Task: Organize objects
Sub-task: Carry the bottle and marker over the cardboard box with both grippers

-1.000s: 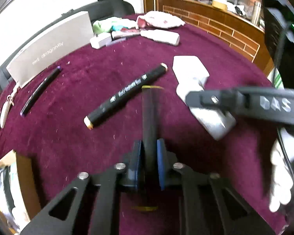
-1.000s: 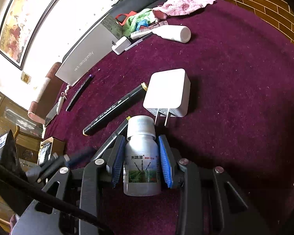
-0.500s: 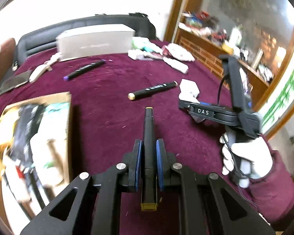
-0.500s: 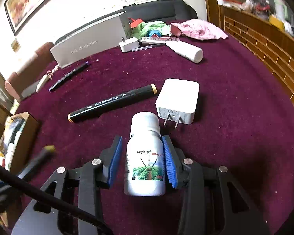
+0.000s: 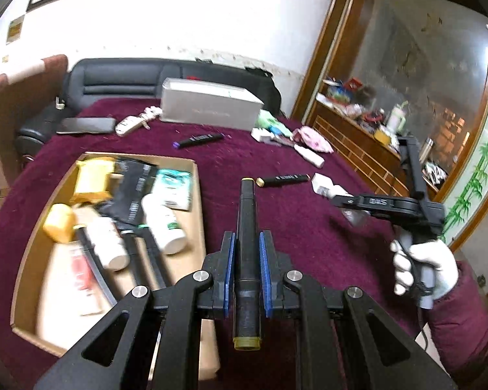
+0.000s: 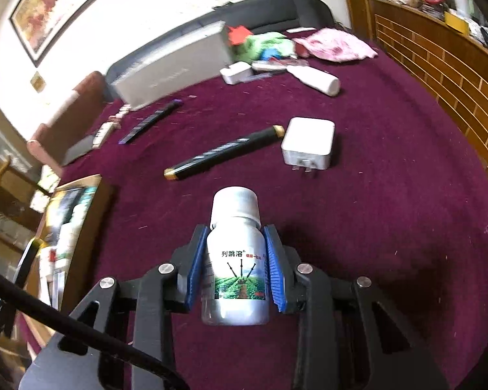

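Left wrist view: the left gripper [image 5: 247,268] is pressed tight on a black marker with yellow end caps [image 5: 246,243], held above the maroon velvet tabletop [image 5: 276,217], just right of the open cardboard box [image 5: 196,175] crammed with bottles and packets. A white-gloved hand [image 5: 421,268] grips the right gripper [image 5: 351,209] off to the right.

Right wrist view: the jaws have just been closing — blue pads pinching a small white plastic bottle with a green field label [image 6: 236,260]. Beyond it lie another black marker [image 6: 223,152] and a white plug-in charger [image 6: 309,141], almost touching.
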Demonstrator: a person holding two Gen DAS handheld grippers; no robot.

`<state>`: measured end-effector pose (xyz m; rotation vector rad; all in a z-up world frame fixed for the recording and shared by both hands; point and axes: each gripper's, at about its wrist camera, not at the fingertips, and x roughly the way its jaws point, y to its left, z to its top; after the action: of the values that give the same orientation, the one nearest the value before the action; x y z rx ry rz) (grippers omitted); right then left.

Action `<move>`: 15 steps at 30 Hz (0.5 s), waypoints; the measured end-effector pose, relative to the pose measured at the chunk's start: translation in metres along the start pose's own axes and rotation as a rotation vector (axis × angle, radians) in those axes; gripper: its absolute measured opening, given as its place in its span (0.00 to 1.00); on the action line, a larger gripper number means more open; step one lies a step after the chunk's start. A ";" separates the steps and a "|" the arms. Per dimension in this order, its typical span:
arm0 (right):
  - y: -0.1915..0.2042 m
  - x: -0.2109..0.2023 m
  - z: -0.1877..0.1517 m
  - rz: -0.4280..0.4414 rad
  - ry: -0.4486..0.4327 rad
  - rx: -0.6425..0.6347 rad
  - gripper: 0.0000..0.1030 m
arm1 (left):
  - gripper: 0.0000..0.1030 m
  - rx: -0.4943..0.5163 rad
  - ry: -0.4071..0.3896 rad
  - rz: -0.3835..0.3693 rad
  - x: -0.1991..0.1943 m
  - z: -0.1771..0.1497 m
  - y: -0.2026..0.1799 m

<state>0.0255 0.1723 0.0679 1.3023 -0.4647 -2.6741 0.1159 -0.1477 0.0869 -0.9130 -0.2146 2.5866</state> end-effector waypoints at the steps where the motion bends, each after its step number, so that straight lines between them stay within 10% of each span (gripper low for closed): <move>1: 0.008 -0.006 -0.002 0.010 -0.004 -0.012 0.31 | 0.12 -0.007 -0.015 0.008 -0.007 -0.001 0.005; 15: 0.144 -0.012 -0.029 0.218 0.063 -0.205 0.31 | 0.12 -0.151 -0.119 0.148 -0.063 -0.023 0.098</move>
<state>0.0533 0.0326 0.1073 1.1984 -0.2968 -2.4217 0.1447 -0.2620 0.0791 -0.8560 -0.3932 2.7960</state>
